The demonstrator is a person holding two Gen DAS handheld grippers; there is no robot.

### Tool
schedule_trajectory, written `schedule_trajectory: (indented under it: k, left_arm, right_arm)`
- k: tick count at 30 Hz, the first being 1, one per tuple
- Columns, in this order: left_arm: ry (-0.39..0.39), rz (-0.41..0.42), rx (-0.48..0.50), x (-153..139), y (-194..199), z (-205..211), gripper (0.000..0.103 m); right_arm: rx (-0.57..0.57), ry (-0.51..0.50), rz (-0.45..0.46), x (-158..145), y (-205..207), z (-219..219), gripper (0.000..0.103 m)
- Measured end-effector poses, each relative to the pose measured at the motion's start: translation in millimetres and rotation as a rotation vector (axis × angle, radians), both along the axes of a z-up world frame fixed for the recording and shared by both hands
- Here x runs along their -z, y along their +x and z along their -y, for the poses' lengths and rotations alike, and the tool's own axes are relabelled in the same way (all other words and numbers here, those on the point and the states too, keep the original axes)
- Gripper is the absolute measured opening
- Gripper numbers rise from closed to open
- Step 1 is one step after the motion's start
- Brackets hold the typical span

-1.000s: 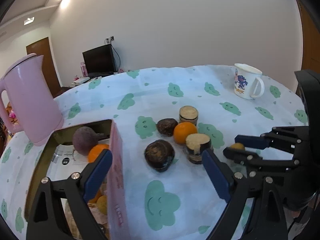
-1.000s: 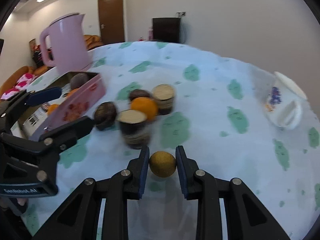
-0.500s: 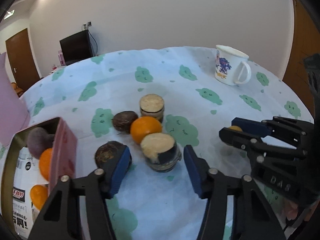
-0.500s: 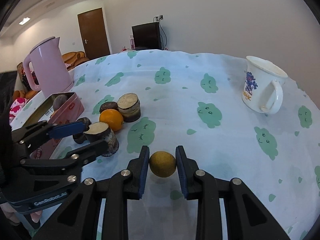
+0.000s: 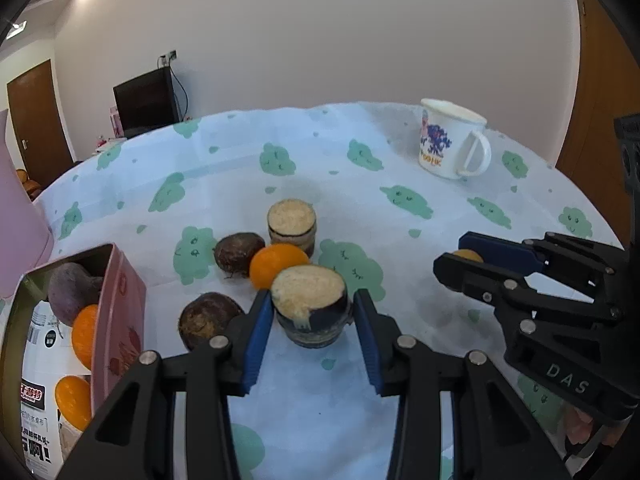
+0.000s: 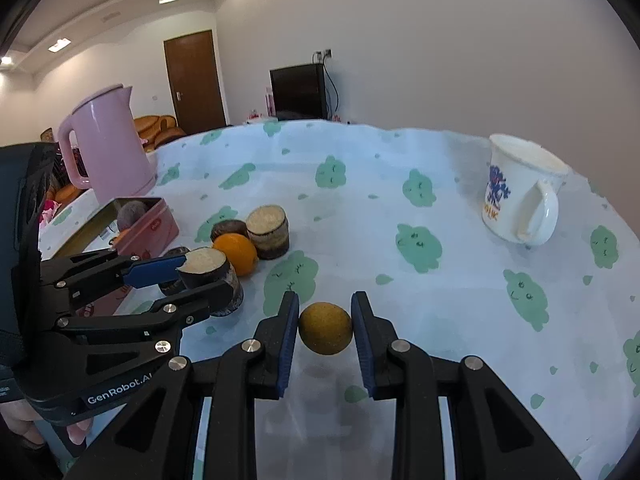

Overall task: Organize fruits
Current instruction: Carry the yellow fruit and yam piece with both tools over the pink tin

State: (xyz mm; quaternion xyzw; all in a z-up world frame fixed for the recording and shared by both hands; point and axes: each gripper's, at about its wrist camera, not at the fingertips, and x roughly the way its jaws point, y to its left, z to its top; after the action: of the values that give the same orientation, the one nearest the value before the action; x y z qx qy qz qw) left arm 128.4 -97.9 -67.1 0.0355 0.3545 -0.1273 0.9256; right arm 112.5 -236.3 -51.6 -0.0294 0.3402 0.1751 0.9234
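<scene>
My left gripper [image 5: 310,320] is closed on a dark cut fruit stump with a pale top [image 5: 309,308]; it also shows in the right wrist view [image 6: 208,270]. My right gripper [image 6: 325,328] is shut on a small yellow-brown round fruit [image 6: 325,328] held just above the cloth. An orange [image 5: 276,264], a second cut stump [image 5: 292,228] and two dark round fruits [image 5: 238,252] [image 5: 206,318] sit on the table. A pink tin box [image 5: 116,320] at the left holds a purple fruit [image 5: 72,292] and oranges [image 5: 84,336].
A white mug [image 5: 452,140] stands at the back right. A pink kettle [image 6: 106,144] stands beyond the tin box at the left. The table has a cloth with green prints [image 5: 360,200].
My left gripper has moved forward and right from beside the tin box and closed around the near cut stump. My right gripper keeps hold of the yellow-brown fruit.
</scene>
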Motion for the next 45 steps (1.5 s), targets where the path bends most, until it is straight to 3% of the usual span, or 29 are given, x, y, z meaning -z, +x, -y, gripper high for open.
schedule_trajectory:
  k: [7, 45]
  left_arm:
    - [0.018, 0.079, 0.01, -9, -11, 4, 0.043]
    - [-0.013, 0.221, -0.045, -22, -33, -9, 0.043]
  right_arm:
    - [-0.019, 0.005, 0.053, -6, -8, -2, 0.029]
    - [-0.034, 0.066, 0.196, -21, -33, 5, 0.029]
